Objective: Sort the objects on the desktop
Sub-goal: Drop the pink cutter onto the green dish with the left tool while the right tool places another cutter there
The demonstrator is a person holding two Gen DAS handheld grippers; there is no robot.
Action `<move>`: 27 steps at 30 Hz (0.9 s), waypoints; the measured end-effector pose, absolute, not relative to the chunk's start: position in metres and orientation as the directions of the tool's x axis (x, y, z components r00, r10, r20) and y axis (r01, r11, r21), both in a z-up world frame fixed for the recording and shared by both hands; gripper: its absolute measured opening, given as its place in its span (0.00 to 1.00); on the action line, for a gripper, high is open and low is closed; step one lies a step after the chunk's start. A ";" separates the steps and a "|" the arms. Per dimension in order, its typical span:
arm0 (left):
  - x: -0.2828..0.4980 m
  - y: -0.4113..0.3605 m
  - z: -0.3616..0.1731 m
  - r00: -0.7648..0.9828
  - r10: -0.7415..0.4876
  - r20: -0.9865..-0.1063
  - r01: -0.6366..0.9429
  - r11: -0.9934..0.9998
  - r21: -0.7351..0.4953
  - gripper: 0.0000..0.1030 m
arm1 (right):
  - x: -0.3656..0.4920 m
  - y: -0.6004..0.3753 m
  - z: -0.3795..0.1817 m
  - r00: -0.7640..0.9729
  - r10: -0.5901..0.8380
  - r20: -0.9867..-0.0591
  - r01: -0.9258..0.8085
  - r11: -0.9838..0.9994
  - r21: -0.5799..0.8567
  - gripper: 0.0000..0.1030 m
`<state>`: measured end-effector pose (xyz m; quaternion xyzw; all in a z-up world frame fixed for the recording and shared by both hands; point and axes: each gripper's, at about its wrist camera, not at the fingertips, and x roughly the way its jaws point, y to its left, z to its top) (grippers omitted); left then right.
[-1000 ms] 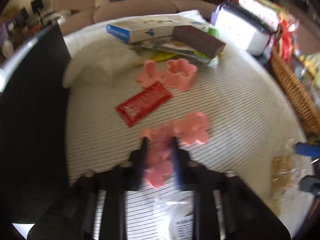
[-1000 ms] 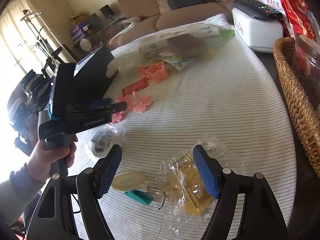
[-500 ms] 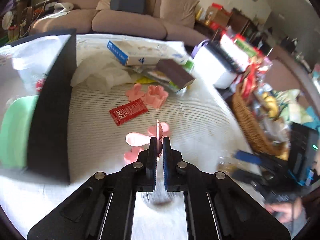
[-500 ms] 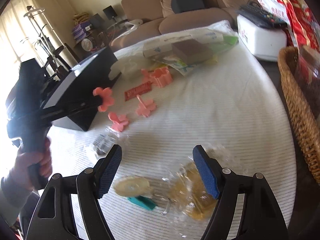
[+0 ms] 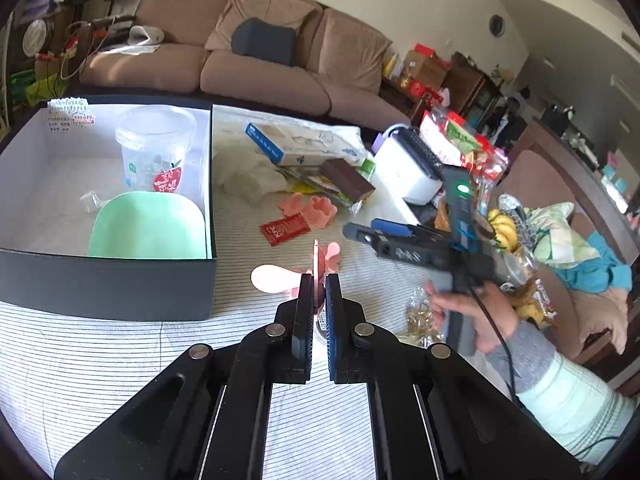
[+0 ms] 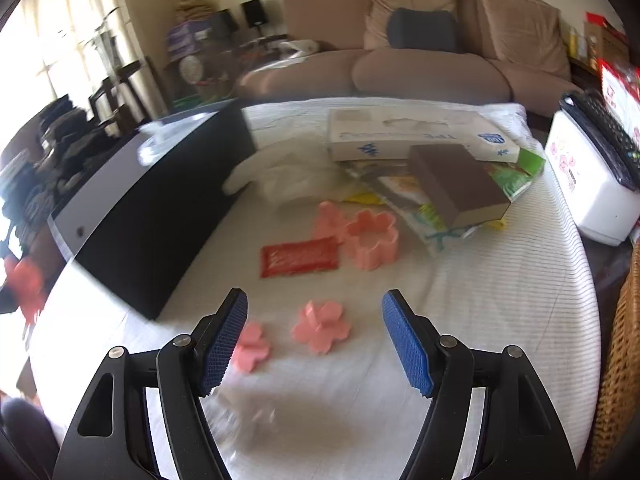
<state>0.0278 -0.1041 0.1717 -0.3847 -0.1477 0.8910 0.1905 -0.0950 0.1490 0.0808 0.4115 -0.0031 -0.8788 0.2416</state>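
Black open box (image 5: pixel 108 284), left of the left gripper (image 5: pixel 319 280) whose jaws pinch a thin pink flower-shaped piece (image 5: pixel 316 258) edge-on, holds a clear plastic cup (image 5: pixel 154 148) and mint-green dish (image 5: pixel 146 226); right gripper (image 6: pixel 316 336), jaws spread, frames a pink flower piece (image 6: pixel 322 325) on the striped tablecloth (image 6: pixel 500 300).

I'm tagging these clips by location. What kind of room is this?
Most likely a home living room: a large brown sofa with cushions stands behind the table, snack bags and bananas crowd one side, and shelves of household clutter line the wall.
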 end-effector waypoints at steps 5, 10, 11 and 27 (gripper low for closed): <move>0.022 -0.111 0.160 -0.625 0.486 -0.611 -0.221 -0.861 -0.459 0.05 | -0.138 0.145 0.060 -0.550 -0.364 -0.751 0.347 -0.918 0.191 0.71; 0.022 -0.135 0.162 -0.623 0.489 -0.611 -0.203 -0.855 -0.477 0.05 | -0.168 0.131 0.039 -0.545 -0.305 -0.781 0.335 -0.933 0.130 0.61; 0.021 -0.143 0.165 -0.624 0.489 -0.609 -0.195 -0.853 -0.485 0.05 | -0.172 0.128 0.036 -0.543 -0.297 -0.785 0.338 -0.933 0.120 0.48; -0.100 -0.257 0.150 -0.430 0.465 -0.774 -0.013 -0.861 -0.509 0.05 | -0.118 0.114 0.115 -0.504 -0.447 -0.739 0.491 -0.852 0.181 0.47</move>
